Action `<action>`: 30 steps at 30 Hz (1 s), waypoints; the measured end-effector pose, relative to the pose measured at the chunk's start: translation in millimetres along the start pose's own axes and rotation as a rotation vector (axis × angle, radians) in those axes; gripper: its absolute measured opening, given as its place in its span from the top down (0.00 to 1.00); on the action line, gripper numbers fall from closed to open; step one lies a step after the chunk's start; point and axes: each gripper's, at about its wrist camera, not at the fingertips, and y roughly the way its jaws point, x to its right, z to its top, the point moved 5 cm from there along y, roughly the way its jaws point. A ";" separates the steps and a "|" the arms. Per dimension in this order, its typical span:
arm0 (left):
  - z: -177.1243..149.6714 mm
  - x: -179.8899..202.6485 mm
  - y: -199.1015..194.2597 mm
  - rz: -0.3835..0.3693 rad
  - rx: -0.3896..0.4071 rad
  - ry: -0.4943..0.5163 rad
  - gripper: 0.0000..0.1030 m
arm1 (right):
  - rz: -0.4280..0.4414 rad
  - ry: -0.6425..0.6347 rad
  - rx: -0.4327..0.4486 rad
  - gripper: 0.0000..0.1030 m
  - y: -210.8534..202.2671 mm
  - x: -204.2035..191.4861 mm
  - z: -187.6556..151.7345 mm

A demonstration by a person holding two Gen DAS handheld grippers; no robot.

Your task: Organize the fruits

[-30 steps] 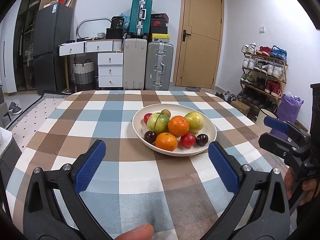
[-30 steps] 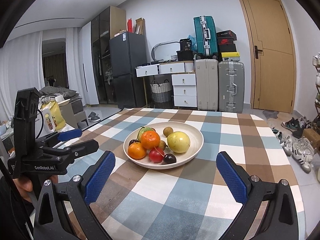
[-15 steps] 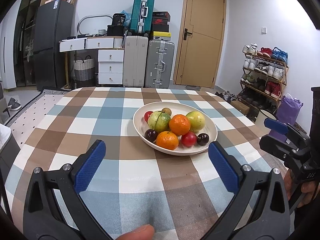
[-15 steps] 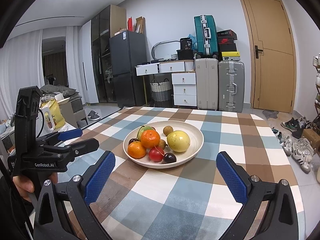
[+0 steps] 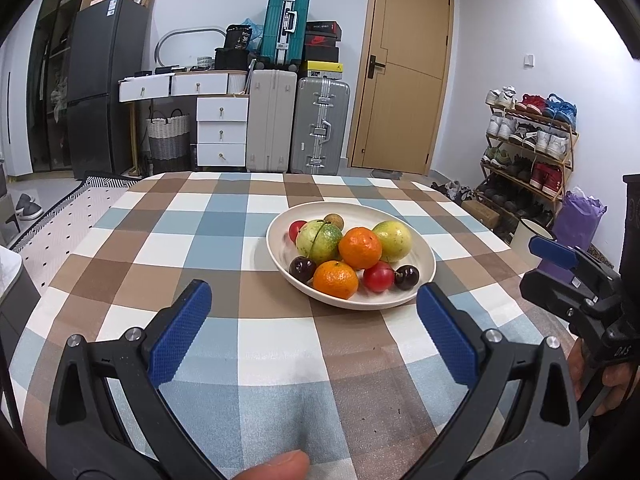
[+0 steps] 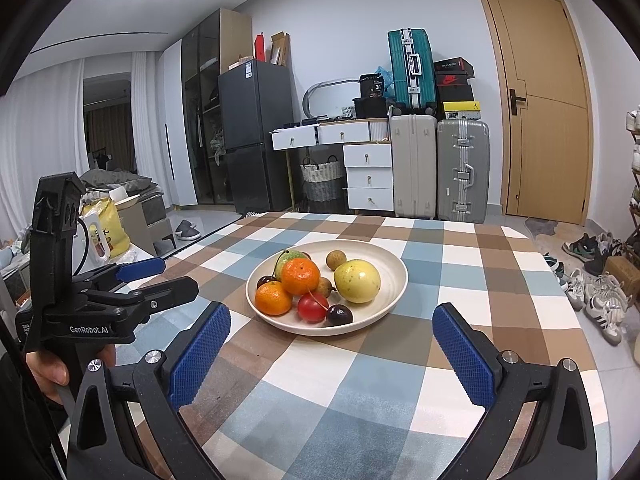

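A cream plate (image 5: 412, 240) (image 6: 386, 264) sits on the checked tablecloth (image 5: 180, 240) and holds two oranges (image 5: 360, 247), a green fruit (image 5: 318, 240), a yellow-green fruit (image 6: 357, 282), a red fruit (image 5: 378, 277), dark cherries (image 5: 407, 277) and a small brown fruit (image 6: 336, 259). My left gripper (image 5: 314, 330) is open and empty, near the table's front edge, short of the plate. My right gripper (image 6: 330, 354) is open and empty, also short of the plate. Each gripper shows in the other's view, the right one (image 5: 560, 268) and the left one (image 6: 160, 280).
The table (image 6: 460, 240) is round. Behind it stand suitcases (image 5: 298, 120), white drawers (image 5: 220, 128), a black fridge (image 5: 104, 88) and a wooden door (image 5: 404, 76). A shoe rack (image 5: 528, 140) stands at the right wall.
The left wrist view has tilted slightly, so the plate sits a little lower in it. Both grippers stay open and nothing on the plate has moved.
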 end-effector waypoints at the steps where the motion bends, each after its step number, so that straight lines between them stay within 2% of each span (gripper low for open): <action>1: 0.6 -0.4 1.1 0.001 -0.001 0.001 0.01 | 0.000 0.000 0.000 0.00 0.0 0.1 0.0; 30: 1.6 -1.7 1.5 0.000 -0.003 -0.002 0.01 | 0.000 0.000 -0.003 0.00 0.0 -0.1 0.5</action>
